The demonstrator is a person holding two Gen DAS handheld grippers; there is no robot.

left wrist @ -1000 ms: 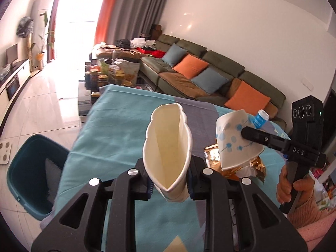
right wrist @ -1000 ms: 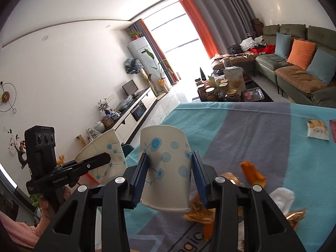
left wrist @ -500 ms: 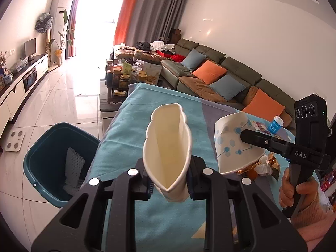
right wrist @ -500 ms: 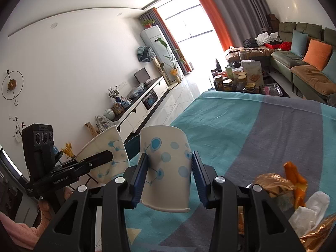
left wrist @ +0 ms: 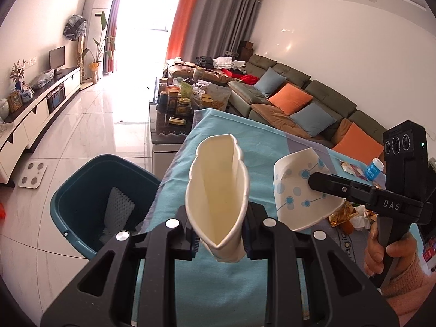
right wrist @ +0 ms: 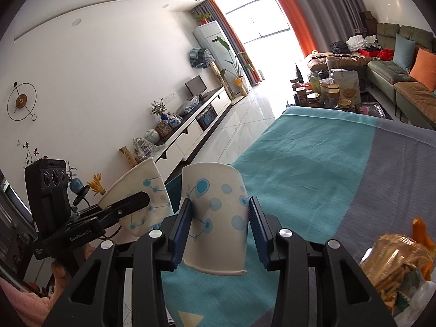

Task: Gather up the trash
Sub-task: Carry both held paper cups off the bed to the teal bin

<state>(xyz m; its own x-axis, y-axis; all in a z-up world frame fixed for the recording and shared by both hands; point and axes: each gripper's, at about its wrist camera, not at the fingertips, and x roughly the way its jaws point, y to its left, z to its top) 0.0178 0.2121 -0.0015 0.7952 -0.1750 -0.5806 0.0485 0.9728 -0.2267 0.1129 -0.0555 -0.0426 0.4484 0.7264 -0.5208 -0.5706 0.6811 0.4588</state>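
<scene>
The left gripper (left wrist: 220, 238) pinches a squashed white paper cup (left wrist: 218, 196) between its pads, the cup's flattened mouth pointing forward and up. Just to its right, the right gripper (left wrist: 321, 181) clamps a second paper cup (left wrist: 297, 190) printed with blue dots. Below and to the left of the tool sits a teal bin (left wrist: 81, 190) on the floor, beside the edge of the teal tablecloth (left wrist: 218, 286). Crumpled wrappers (left wrist: 351, 215) lie on the cloth behind the right gripper.

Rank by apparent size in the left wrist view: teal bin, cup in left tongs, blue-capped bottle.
1. teal bin
2. cup in left tongs, though nearness to the camera inflates it
3. blue-capped bottle, far smallest
</scene>
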